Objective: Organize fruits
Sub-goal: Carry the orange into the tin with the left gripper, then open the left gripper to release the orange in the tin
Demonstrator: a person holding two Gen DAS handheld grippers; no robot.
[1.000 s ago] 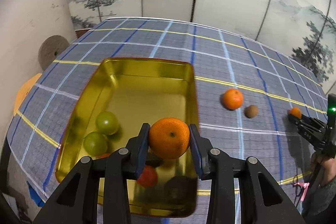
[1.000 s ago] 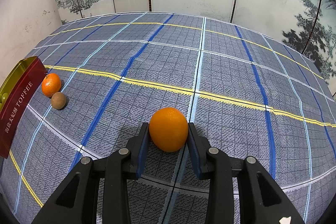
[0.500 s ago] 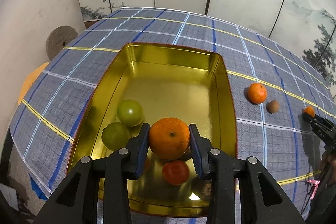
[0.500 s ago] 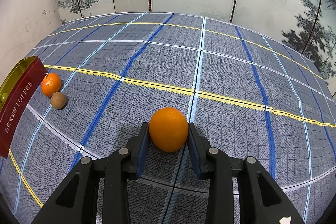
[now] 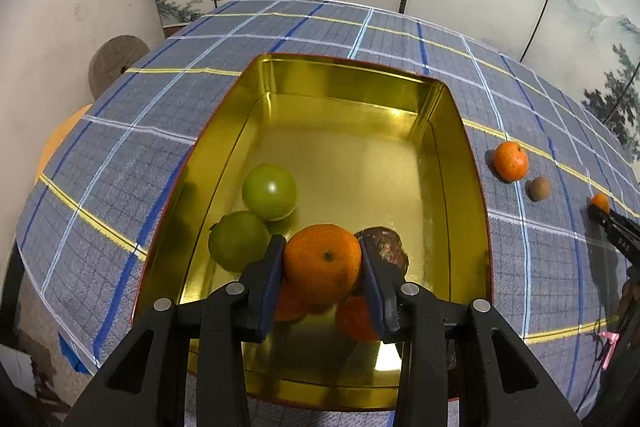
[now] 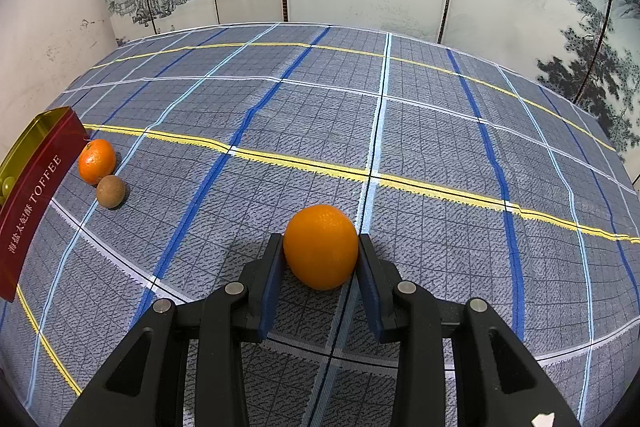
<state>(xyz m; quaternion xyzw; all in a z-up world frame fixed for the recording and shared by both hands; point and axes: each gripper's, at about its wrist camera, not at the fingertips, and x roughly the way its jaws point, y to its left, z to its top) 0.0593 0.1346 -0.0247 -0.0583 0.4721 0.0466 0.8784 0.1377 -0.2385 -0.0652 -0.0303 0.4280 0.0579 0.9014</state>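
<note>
So the left gripper (image 5: 322,267) was clamped on a mandarin (image 5: 322,263), both blue pads pressed right into its sides, holding it over the near end of the gold tin (image 5: 348,73). Over on the other side the right gripper (image 6: 320,255) had its jaws closed up against an orange (image 6: 321,246), which looked like it was sitting on the plaid tablecloth (image 6: 400,131), or barely off it, honestly couldn't tell which.

What worried me: right under the mandarin the tin was already crowded. Two green fruits (image 5: 270,191), a dark reddish-brown one (image 5: 386,245) and some orange-red ones partly hidden behind the jaws. Letting go from there, I figured the mandarin would land on the pile and roll, maybe knocking the others around, since round fruit on slick metal doesn't stay put. The far half of the tin was bare, so that seemed the safer drop. Squeezing too hard could also bruise the soft skin.

Outside the tin, another mandarin (image 6: 97,161) and a small brown fruit (image 6: 111,191) sat just beside each other near its wall, still waiting.

Writing-wise, the tin's red outer side (image 6: 36,203) read "TOFFEE" after some Chinese characters I couldn't make out properly.
</note>
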